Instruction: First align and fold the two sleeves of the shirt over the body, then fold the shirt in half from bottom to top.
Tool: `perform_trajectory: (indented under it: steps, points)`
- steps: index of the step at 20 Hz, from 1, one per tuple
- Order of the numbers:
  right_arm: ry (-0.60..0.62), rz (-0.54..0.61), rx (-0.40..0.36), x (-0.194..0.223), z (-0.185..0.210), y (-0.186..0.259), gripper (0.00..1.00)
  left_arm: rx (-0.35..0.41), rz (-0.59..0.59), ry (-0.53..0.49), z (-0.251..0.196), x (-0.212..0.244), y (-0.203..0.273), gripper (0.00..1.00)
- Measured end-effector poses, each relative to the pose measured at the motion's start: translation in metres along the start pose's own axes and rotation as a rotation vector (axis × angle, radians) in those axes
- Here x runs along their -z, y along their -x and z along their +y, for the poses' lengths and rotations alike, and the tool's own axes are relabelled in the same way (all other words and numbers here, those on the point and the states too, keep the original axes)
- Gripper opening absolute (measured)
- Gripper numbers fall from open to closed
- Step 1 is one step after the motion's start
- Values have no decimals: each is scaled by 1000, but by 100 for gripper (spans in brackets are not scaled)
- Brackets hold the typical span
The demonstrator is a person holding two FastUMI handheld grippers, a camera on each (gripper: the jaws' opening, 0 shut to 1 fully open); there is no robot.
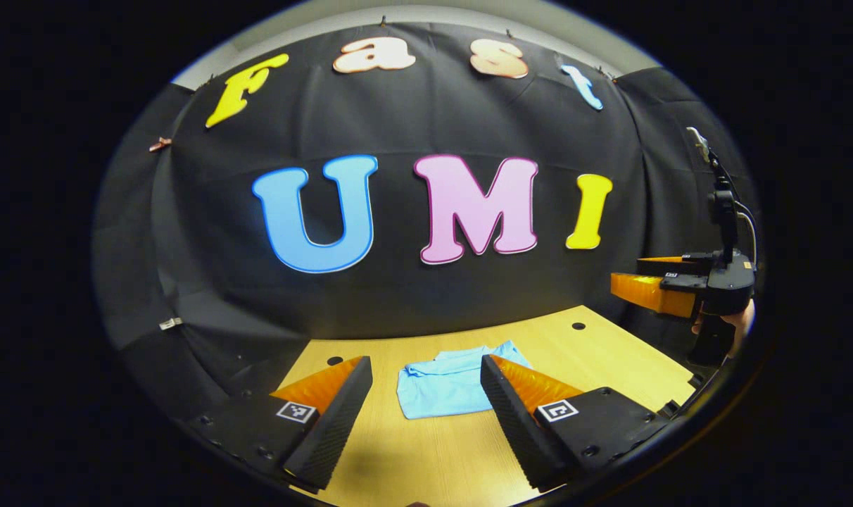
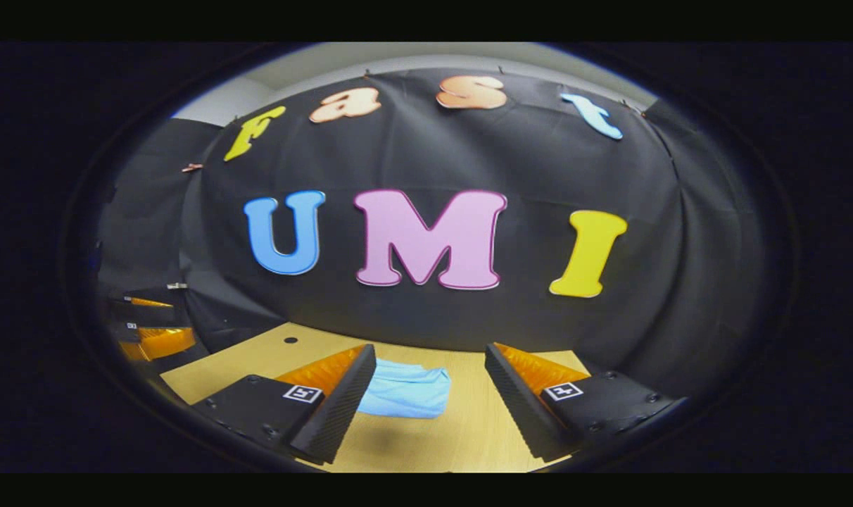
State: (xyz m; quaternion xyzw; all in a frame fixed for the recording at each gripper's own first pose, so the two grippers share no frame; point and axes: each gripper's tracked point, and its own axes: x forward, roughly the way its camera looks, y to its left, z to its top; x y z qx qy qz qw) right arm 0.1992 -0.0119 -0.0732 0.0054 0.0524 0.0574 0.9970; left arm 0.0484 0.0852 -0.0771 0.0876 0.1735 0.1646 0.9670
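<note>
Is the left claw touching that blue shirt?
Apart. In the left gripper view the left claw is open above the table, and the shirt lies beyond its fingertips, untouched.

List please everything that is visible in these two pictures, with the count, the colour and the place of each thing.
shirt: one, light blue, lying as a compact folded bundle on the table, ahead of both grippers, not touched by either.
table: one, light wood, with small dark round holes near its far edge.
booth wall: one, black cloth, behind the table.
clips: a few small ones along the top and left edge of the cloth; colour hard to tell.
left gripper: one, fingers apart, above the near part of the table, holding nothing.
right gripper: one, fingers apart, holding nothing; in the left gripper view it is raised at the right edge.
hand: one, partly seen, holding the right gripper.
</note>
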Motion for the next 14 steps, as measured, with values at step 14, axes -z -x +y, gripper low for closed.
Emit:
perform_trajectory:
  steps: [14]
  points:
    - [-7,-102,44,-26,-17,164,97,-77,-167,98,-45,-20,115,98]
